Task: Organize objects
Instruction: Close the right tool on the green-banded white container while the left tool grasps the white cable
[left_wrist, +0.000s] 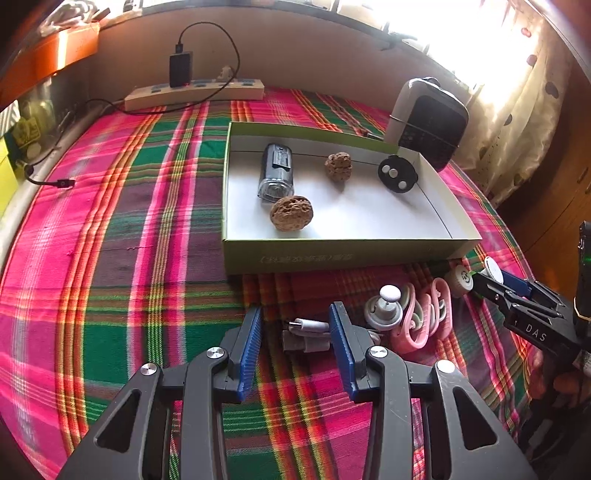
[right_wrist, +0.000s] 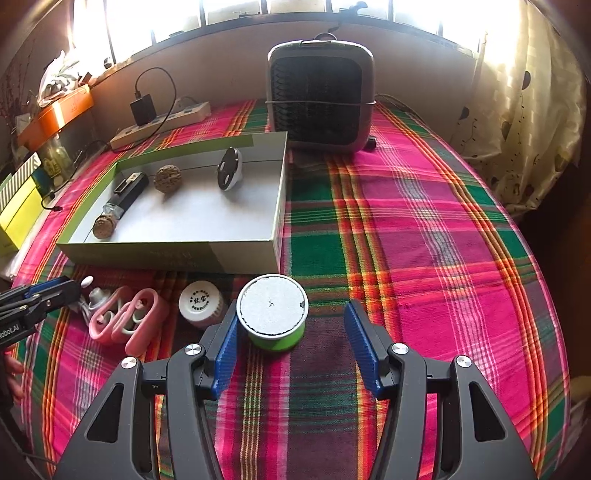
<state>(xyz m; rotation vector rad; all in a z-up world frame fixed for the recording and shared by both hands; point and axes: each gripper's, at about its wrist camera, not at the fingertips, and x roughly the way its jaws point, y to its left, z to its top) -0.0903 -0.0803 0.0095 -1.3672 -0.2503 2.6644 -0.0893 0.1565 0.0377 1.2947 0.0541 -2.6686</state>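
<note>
Tin (right_wrist: 272, 318) between parted right gripper (right_wrist: 291, 345) pads, touching left pad | left gripper (left_wrist: 295, 341) open over cable (left_wrist: 306, 334)

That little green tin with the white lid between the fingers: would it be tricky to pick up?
Probably not. The green tin looks rigid, so it shouldn't squash. Its round wall could slip between flat fingers. Squat and upright, it seems unlikely to tip, though on its side it would roll.

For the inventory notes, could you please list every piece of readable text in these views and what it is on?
"DAS": right hand-held gripper, on its black body.
"Robot.AI", first letters cut off: left hand-held gripper, on its body.
Print on the green box front: too blurred.
Characters on the white jar lid: too small.
</note>
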